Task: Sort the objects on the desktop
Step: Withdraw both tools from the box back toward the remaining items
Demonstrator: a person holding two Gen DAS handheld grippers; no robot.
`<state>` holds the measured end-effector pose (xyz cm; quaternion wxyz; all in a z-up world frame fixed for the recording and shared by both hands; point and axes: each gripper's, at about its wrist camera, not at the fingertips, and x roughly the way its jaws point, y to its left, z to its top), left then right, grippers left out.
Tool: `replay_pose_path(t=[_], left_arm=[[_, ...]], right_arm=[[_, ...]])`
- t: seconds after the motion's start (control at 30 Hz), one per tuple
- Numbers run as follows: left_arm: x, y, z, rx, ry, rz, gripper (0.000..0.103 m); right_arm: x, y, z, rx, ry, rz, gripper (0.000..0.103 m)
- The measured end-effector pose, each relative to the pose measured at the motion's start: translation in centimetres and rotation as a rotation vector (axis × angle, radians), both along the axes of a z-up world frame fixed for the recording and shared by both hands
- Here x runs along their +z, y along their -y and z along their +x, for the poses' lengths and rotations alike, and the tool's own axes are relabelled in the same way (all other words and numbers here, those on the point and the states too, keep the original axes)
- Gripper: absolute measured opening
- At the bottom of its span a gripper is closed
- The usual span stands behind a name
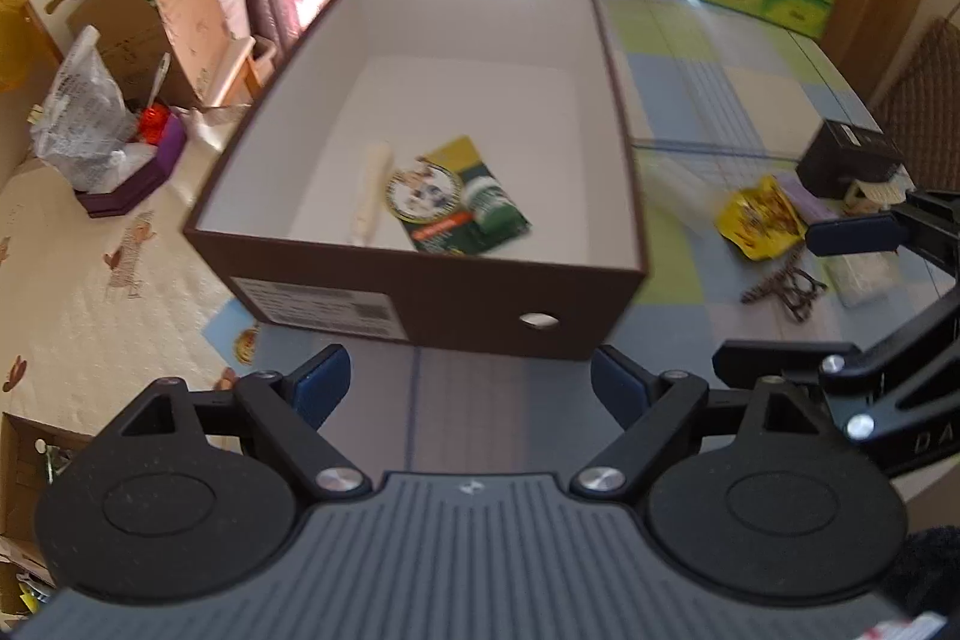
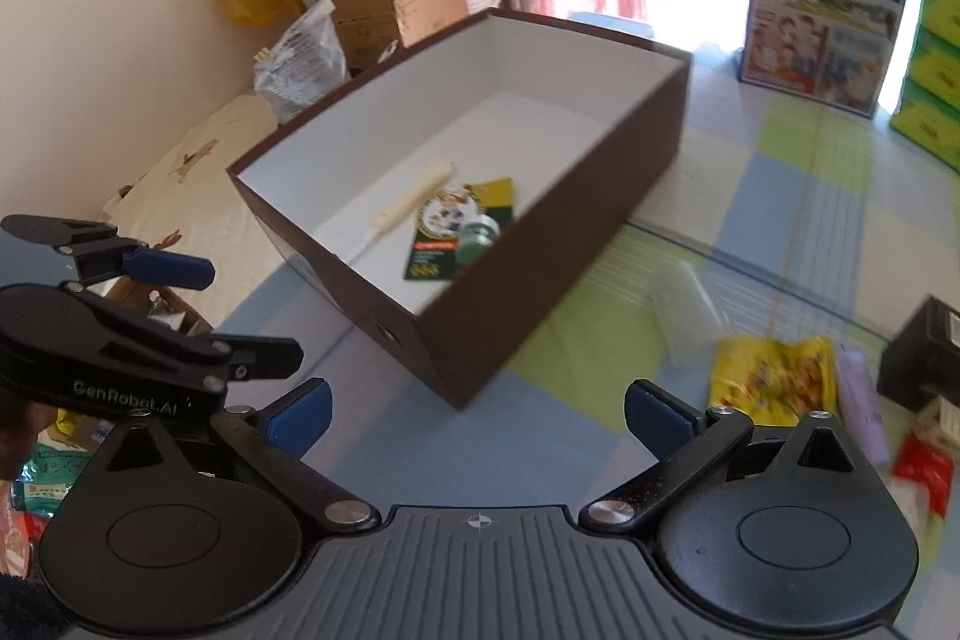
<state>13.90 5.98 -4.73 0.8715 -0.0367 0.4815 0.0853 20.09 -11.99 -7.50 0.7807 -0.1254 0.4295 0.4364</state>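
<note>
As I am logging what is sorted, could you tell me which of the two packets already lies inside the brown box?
The green packet lies in the brown box, beside a cream stick; the yellow packet sits outside on the table.

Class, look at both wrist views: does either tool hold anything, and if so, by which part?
Nothing is held. The left tool and the right tool are both open and empty.
</note>
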Motion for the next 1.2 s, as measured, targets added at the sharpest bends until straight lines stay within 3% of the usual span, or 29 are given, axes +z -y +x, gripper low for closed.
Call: replay_pose_path(t=[0.8, 1.2], left_arm=[[-2.0, 11.0, 4.4, -0.189, -0.043, -0.097, 0.085], [-3.2, 15.8, 7.6, -0.327, 0.003, -0.135, 0.085]], right_arm=[[0.1, 12.7, 3.1, -0.255, -0.054, -0.052, 0.101], [-1.7, 18.9, 5.6, -0.431, -0.011, -0.103, 0.101]])
